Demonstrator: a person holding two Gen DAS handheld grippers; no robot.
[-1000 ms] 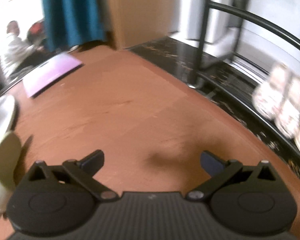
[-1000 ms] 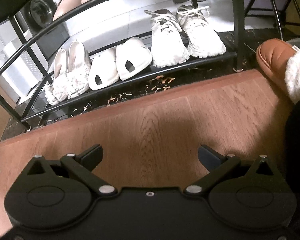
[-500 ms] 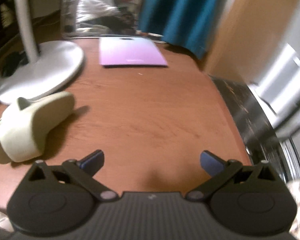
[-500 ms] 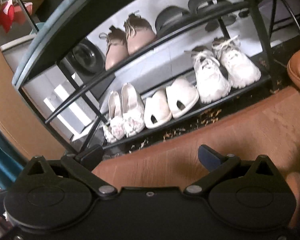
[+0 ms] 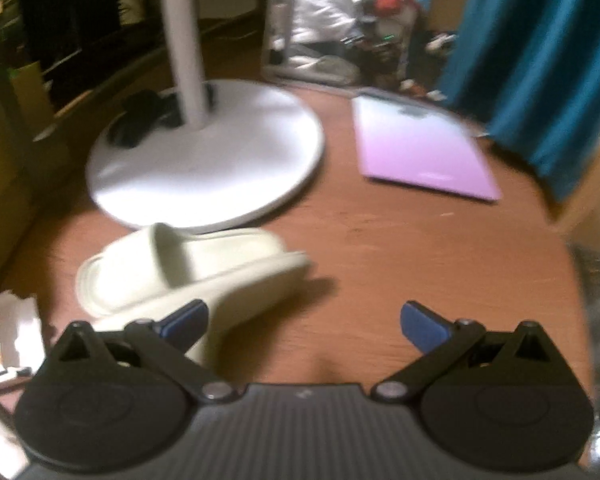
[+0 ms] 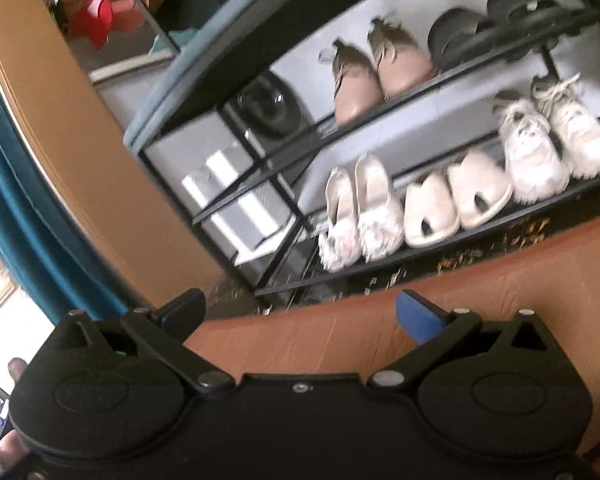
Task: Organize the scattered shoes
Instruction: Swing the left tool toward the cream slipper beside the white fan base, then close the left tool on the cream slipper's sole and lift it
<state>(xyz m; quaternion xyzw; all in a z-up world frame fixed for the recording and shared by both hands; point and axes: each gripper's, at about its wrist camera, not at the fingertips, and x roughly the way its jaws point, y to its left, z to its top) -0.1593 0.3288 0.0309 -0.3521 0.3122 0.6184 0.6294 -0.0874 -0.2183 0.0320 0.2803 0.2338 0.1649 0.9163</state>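
A cream slide sandal (image 5: 188, 268) lies on the brown wood floor, just ahead and left of my left gripper (image 5: 304, 322), which is open and empty; its left fingertip overlaps the sandal's near edge in view. My right gripper (image 6: 300, 310) is open and empty, above the floor in front of a black shoe rack (image 6: 380, 120). The lower shelf holds white fluffy flats (image 6: 360, 216), white slides (image 6: 456, 204) and white sneakers (image 6: 552, 148). The upper shelf holds beige shoes (image 6: 376, 72) and black shoes (image 6: 488, 24).
A white fan base with a pole (image 5: 204, 156) stands right behind the sandal. A purple scale (image 5: 420, 152) lies to its right, by a teal curtain (image 5: 540, 60). A person (image 5: 324, 16) sits far back. A wooden panel (image 6: 60, 152) stands left of the rack.
My left gripper has swung left and closer to the cream sandal, which now sits near its left finger. My right gripper has tilted up and turned left, away from the brown slipper.
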